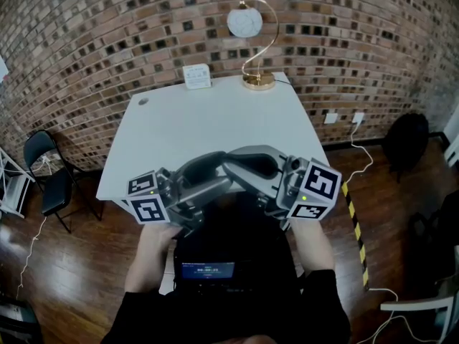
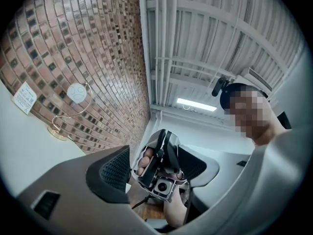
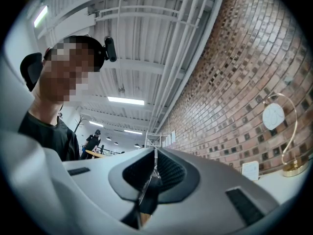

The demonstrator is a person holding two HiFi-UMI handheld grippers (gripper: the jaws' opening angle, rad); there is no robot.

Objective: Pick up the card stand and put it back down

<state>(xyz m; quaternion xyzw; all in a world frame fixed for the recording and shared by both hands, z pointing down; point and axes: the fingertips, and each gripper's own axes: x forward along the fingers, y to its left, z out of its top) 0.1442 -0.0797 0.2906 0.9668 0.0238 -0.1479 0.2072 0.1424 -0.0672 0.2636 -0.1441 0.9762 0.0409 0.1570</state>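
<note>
card stand (image 1: 196,76): on table (image 1: 215,131) beside lamp (image 1: 246,21) | left tongs (image 2: 155,166): apart, empty | right tongs (image 3: 155,173): closed, empty

The person holds the two tools close in front of the body, the left hand (image 1: 153,241) and the right hand (image 1: 307,229) each gripping one from below. Both tools are turned inward, so their front ends come near each other in the middle, and they tilt a little upward. The fingers (image 3: 172,174) of the right gripper (image 3: 154,173) lie closed together, pad against pad, with nothing between them, while the fingers (image 2: 115,169) of the left gripper (image 2: 155,166) stand wide apart and press on nothing.
</note>
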